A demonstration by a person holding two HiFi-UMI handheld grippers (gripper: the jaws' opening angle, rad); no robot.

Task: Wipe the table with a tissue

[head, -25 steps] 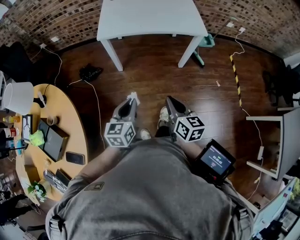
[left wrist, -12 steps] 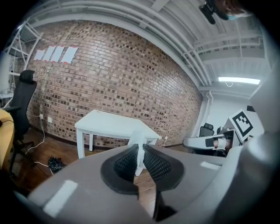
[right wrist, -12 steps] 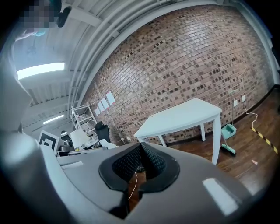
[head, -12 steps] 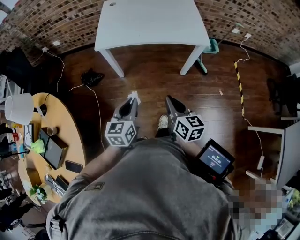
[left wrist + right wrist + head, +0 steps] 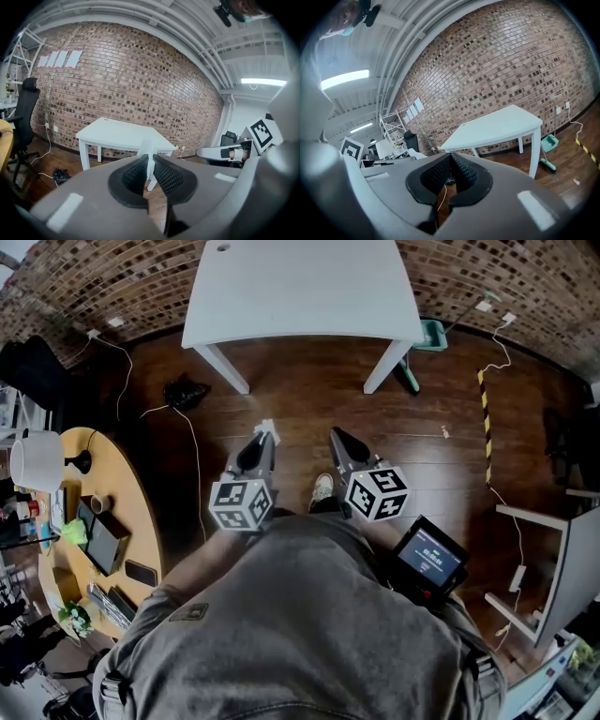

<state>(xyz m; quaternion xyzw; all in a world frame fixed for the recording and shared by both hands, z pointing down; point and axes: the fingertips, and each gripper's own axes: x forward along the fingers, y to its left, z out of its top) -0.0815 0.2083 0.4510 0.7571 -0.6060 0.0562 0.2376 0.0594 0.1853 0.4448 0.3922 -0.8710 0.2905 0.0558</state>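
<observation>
Holding the tissue (image 5: 268, 429) ready for wiping, desk (image 5: 300, 287) well apart at frame top.
My left gripper (image 5: 266, 441) fingers pinch it; right gripper (image 5: 336, 438) fingers sit pressed together, spare.

You face a smooth, matt white surface (image 5: 300, 287) on a glossy dark wooden floor (image 5: 281, 418) before a rough brick wall (image 5: 117, 84), while the ribbed black pads (image 5: 169, 177) of your left claw (image 5: 149, 158) pinch a thin white paper tissue (image 5: 146, 145).
</observation>
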